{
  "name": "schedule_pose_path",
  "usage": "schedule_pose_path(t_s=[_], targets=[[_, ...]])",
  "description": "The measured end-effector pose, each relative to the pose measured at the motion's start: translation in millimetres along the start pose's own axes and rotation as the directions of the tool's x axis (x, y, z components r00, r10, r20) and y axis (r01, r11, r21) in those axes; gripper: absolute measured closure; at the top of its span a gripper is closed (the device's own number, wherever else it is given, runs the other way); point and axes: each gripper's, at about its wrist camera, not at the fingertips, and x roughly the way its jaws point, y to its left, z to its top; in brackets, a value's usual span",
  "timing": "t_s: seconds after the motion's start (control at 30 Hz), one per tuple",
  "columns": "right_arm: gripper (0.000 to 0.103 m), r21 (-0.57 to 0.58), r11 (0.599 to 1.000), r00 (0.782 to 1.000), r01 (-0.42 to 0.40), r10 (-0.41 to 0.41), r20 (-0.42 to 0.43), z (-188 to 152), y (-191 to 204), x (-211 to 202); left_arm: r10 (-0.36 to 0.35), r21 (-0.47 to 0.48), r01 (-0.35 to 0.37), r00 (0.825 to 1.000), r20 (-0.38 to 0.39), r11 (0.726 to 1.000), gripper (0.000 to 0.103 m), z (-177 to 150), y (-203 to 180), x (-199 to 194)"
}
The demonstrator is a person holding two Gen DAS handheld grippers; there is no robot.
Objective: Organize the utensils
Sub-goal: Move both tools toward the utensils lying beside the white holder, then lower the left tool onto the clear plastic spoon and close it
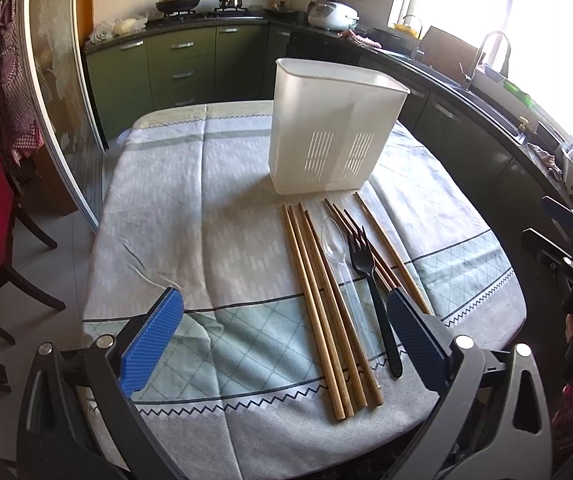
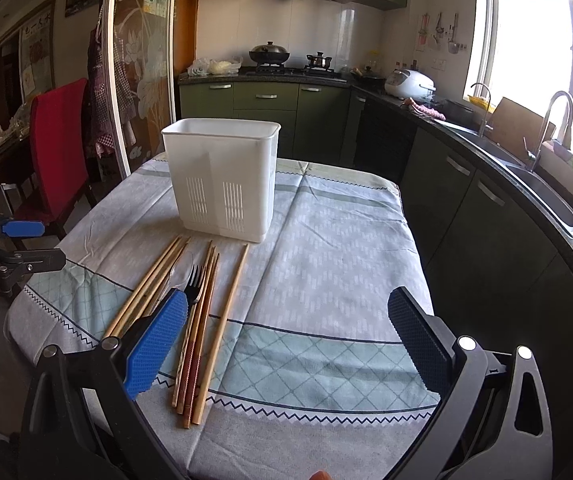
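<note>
Left gripper (image 1: 282, 338) nearest the lens, blue pads spread wide, holding nothing, hovering over the near edge of the table. Right gripper (image 2: 286, 338) likewise wide apart and empty; its left pad overlaps the view of the utensils but contact cannot be told.

Utensils lie in a loose row on the cloth, handles toward the cameras: a bundle of light wooden chopsticks (image 1: 318, 308), a clear plastic spoon (image 1: 332, 240), a black fork (image 1: 370, 276), darker red-brown chopsticks (image 2: 192, 356) and one single light chopstick (image 1: 392, 254) at the right side of the row. Tips point at the white utensil holder (image 1: 332, 128), upright just beyond them (slotted at the base, a divider inside, nothing seen in it).

Table covered by a pale blue-green patterned tablecloth (image 1: 190, 184). Red chair (image 2: 56, 148) to the left. Green kitchen cabinets (image 2: 266, 108) behind, sink (image 2: 542, 188) under a bright window
</note>
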Motion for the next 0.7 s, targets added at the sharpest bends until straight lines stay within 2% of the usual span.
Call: schedule_pose_path(t_s=[0.07,0.17,0.3,0.53,0.7], targets=[[0.004,0.014,1.0,0.999,-0.026,0.027,-0.041,-0.7,-6.0,8.0,0.003,0.005,-0.002,0.998,-0.067,1.0,0.006,3.7,-5.5,9.8],[0.004,0.021,0.998,0.994,-0.056,0.058,-0.098,-0.3,-11.8,20.2,-0.033,0.01,0.034,0.989,-0.146,0.999,0.008,11.8,-16.0,25.5],[0.004,0.064,0.993,0.98,-0.099,0.109,-0.166,1.6,-22.0,31.8,-0.083,-0.029,0.079,0.964,-0.252,0.996,0.023,21.5,-27.0,50.8],[0.004,0.101,0.99,0.967,-0.1,0.121,-0.225,-1.4,-35.2,42.6,-0.145,-0.085,0.122,0.923,-0.357,0.989,0.044,28.1,-47.4,91.7],[0.004,0.124,0.987,0.963,-0.101,0.128,-0.238,-5.5,-43.2,44.5,-0.164,-0.107,0.134,0.912,-0.375,0.985,0.064,32.9,-57.1,111.0]])
